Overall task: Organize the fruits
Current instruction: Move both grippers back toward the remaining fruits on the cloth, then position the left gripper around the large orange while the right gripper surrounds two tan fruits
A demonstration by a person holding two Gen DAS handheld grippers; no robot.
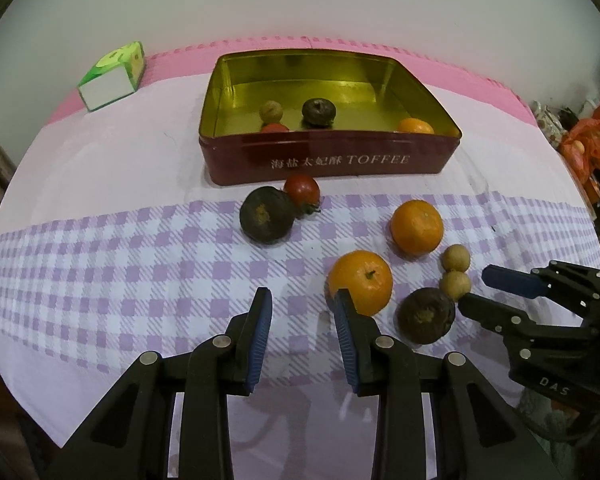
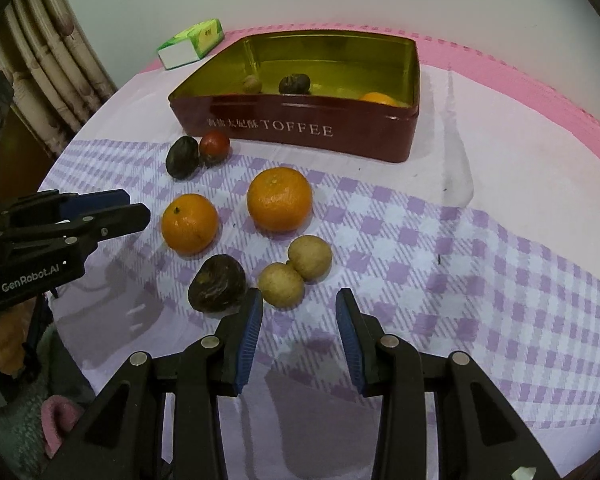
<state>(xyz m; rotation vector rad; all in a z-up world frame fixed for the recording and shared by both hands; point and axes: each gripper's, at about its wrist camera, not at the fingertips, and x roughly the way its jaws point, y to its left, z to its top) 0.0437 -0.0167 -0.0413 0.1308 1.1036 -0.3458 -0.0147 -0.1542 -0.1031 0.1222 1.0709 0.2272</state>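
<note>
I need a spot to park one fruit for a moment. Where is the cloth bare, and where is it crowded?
Bare: the checked cloth left of the dark fruit, and the right side beyond the two longans. Crowded: the cluster of oranges, longans and dark fruits before the TOFFEE tin.

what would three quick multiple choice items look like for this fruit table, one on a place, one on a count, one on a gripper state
1. Where is the green box?
A. inside the tin
B. on the table, left of the tin
C. in a gripper

2. How many oranges lie on the cloth outside the tin?
A. one
B. two
C. four

3. The right gripper is:
A. open, holding nothing
B. shut on a longan
C. shut on an orange

Answers: 1 B, it sits beside the tin's left end. 2 B, one orange and another. 3 A, fingers apart, nothing between them.
</note>
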